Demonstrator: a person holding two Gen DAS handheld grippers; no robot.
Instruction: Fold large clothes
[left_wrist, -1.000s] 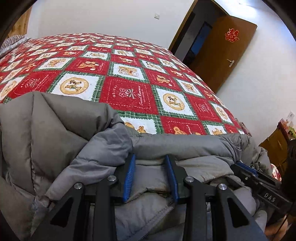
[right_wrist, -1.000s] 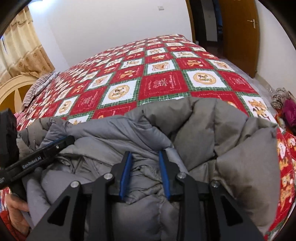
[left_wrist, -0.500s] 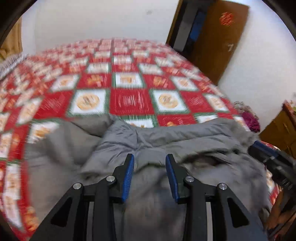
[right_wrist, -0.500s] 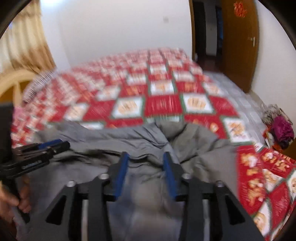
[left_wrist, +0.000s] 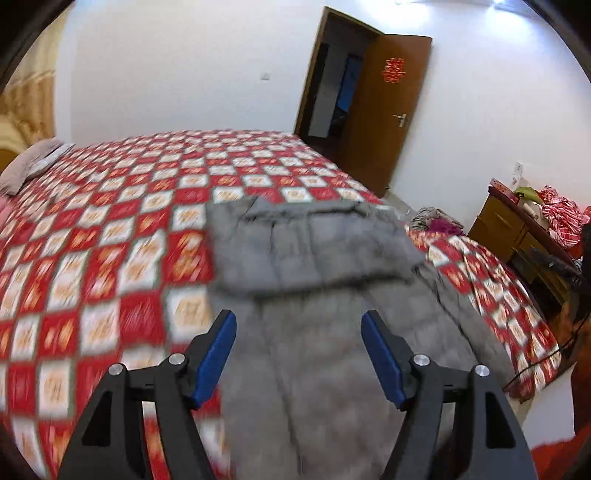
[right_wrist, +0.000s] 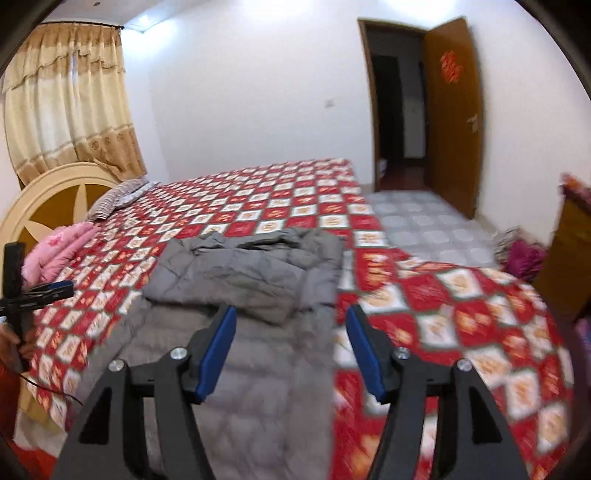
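Observation:
A large grey padded coat (left_wrist: 314, 280) lies on the bed, its far part folded back over itself; it also shows in the right wrist view (right_wrist: 243, 280). My left gripper (left_wrist: 299, 328) is open and empty, held above the coat's near end. My right gripper (right_wrist: 290, 325) is open and empty, above the coat's right edge. The left gripper's tip (right_wrist: 48, 290) shows at the left edge of the right wrist view. Both views are motion-blurred.
The bed has a red and white checked quilt (left_wrist: 110, 229), a cream headboard (right_wrist: 44, 199), and pillows (right_wrist: 59, 251) at its head. A brown door (right_wrist: 454, 118) stands open. A wooden cabinet (left_wrist: 517, 232) with clutter stands at the right. Clothes (right_wrist: 521, 254) lie on the floor.
Both grippers were shut on the coat; they have opened, let it go and pulled back and up. The coat now lies folded on the bed.

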